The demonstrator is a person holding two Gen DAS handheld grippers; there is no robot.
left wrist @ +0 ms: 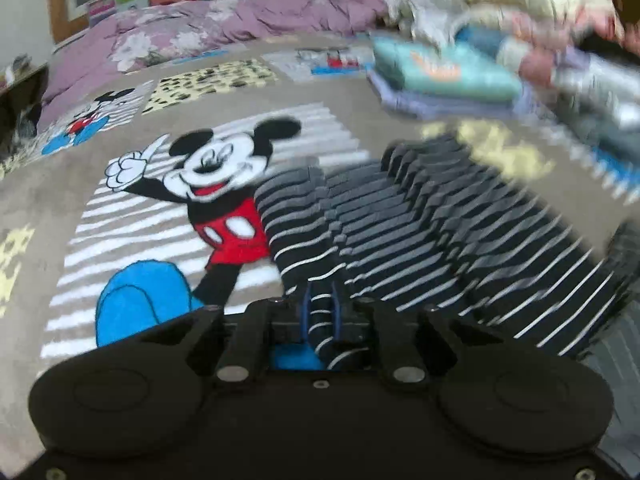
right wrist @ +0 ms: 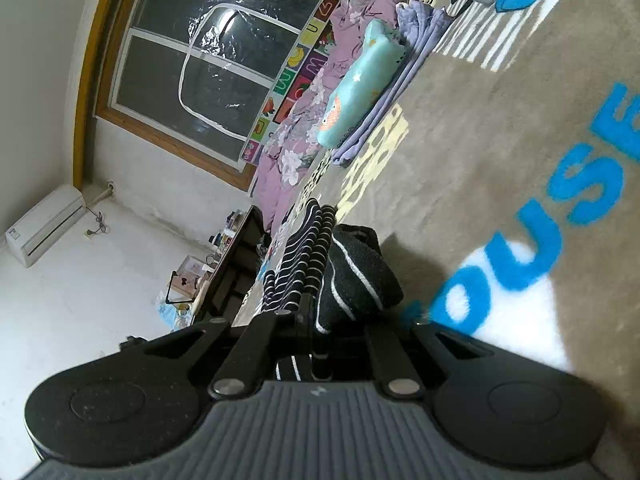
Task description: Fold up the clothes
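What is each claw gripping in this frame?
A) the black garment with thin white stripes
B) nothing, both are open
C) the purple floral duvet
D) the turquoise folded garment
A: the left claw and the right claw are each shut on an edge of the black striped garment, which is spread over the Mickey Mouse blanket.

The striped garment (left wrist: 440, 240) is soft knit cloth, dark and matt, its cuff looking fuzzy in the right wrist view. The blanket (left wrist: 60, 208) beneath is plush, napped fabric (short pile, no sheen). Both gripper housings are matt black plastic with bright metal pins.
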